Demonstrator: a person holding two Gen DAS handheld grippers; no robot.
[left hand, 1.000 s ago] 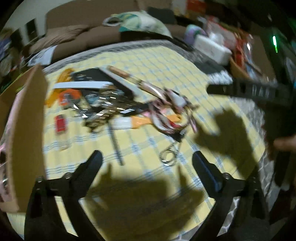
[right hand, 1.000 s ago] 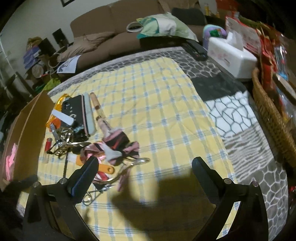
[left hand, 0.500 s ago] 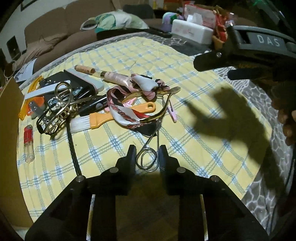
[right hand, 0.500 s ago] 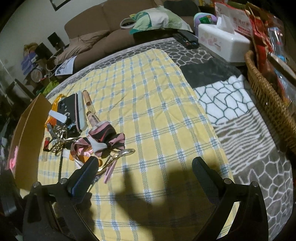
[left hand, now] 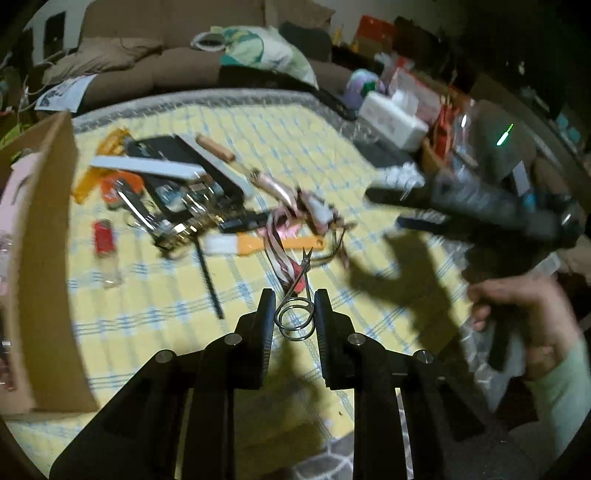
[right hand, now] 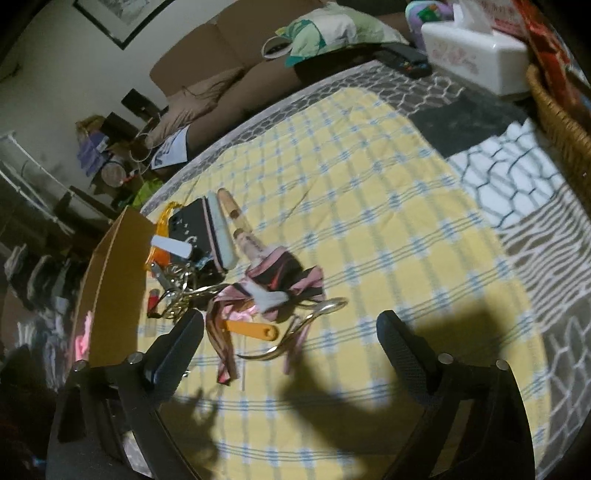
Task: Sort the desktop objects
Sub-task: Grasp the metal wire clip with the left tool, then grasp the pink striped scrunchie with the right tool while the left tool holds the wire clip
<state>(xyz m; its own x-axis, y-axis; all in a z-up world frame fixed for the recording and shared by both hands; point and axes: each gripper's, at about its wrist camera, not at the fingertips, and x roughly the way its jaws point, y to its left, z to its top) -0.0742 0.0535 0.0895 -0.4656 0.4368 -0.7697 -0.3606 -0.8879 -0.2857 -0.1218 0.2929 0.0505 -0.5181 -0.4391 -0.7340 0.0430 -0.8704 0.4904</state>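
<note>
The small metal scissors point(left hand: 297, 295) are thin and silvery, with two round wire finger loops and short, fine blades that end in a slightly parted tip. The left claw point(left hand: 294, 320) has closed on those loops, one black finger on each side pressing them, and the scissors stick forward out of the grip, above the cloth, tip toward the pile.

The right claw point(right hand: 290, 349) stands wide, its jaws having just drawn in a little, with nothing between them; its ribbed black pads hang over the yellow cloth near the clutter. A hand point(left hand: 524, 325) with a pale green sleeve holds it.

The desk is covered by a yellow checked cloth point(right hand: 369, 206) with blue-grey lines, soft and slightly wrinkled, over a grey and white patterned cover point(right hand: 524, 184). The pile holds an orange-handled brush point(left hand: 266, 244), a pink striped ribbon point(right hand: 273, 288), a black case point(right hand: 194, 227), a small red-capped vial point(left hand: 104, 243) and gold metal clips point(right hand: 177, 291). A brown cardboard box point(left hand: 40, 258) stands at the left edge. A white tissue box point(right hand: 476, 48) and a woven basket point(right hand: 561, 114) sit on the far right. Behind is a brown sofa point(right hand: 229, 70) with a pale printed bag point(right hand: 332, 27).
</note>
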